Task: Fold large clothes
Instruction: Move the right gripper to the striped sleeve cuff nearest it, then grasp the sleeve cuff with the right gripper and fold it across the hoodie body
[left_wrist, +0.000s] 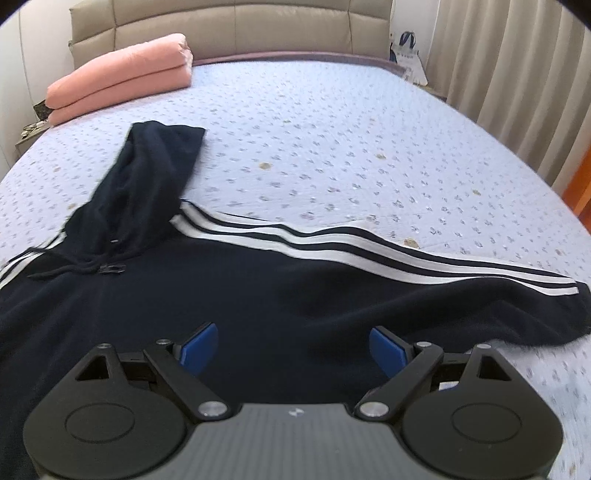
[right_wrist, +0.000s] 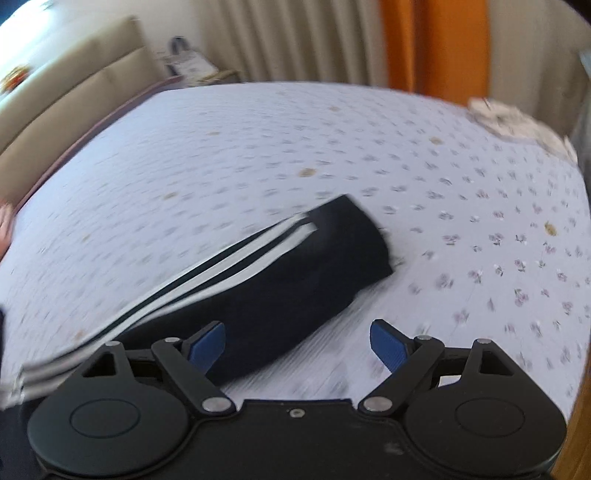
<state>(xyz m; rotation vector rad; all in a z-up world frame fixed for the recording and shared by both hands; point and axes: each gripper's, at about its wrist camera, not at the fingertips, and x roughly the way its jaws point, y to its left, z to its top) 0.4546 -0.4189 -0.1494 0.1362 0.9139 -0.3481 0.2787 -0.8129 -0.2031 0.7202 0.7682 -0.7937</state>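
A dark navy hoodie (left_wrist: 236, 295) with white stripes along its sleeves lies spread flat on the bed. Its hood (left_wrist: 147, 177) points toward the headboard. Its right sleeve (left_wrist: 424, 269) stretches out to the right. My left gripper (left_wrist: 293, 347) is open and empty, hovering over the hoodie's chest. In the right wrist view the same sleeve (right_wrist: 280, 273) lies across the sheet, cuff (right_wrist: 354, 236) farthest from me. My right gripper (right_wrist: 297, 345) is open and empty, above the sleeve's near edge and the sheet beside it.
The bed has a pale floral sheet (left_wrist: 351, 147). A folded pink blanket (left_wrist: 122, 77) lies at the far left by the beige headboard (left_wrist: 236, 29). Curtains (right_wrist: 295, 37) hang beyond the bed. A crumpled pale cloth (right_wrist: 517, 122) sits at the bed's far right corner.
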